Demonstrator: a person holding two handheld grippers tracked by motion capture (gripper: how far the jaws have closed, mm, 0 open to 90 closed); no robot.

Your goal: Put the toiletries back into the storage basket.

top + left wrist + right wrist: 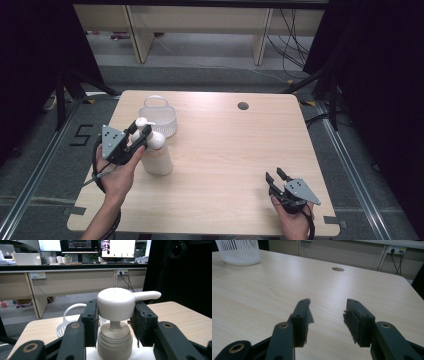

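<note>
A white pump bottle [158, 158] stands upright on the left part of the wooden table [225, 150]. My left gripper [140, 128] is at its top, held by a hand from the near left. In the left gripper view my left gripper [115, 305] has a black pad against each side of the round pump head [116, 302], whose spout points right. My right gripper [275, 174] rests low near the table's front right edge. It stands open, and in the right gripper view nothing but bare wood lies between its fingers [303, 315].
A white slatted basket [158, 117] with a handle stands just behind the bottle, also seen as a basket [239, 251] at far left from the right gripper. A round cable hole [243, 106] lies near the table's far edge. Desks and cables stand beyond the table.
</note>
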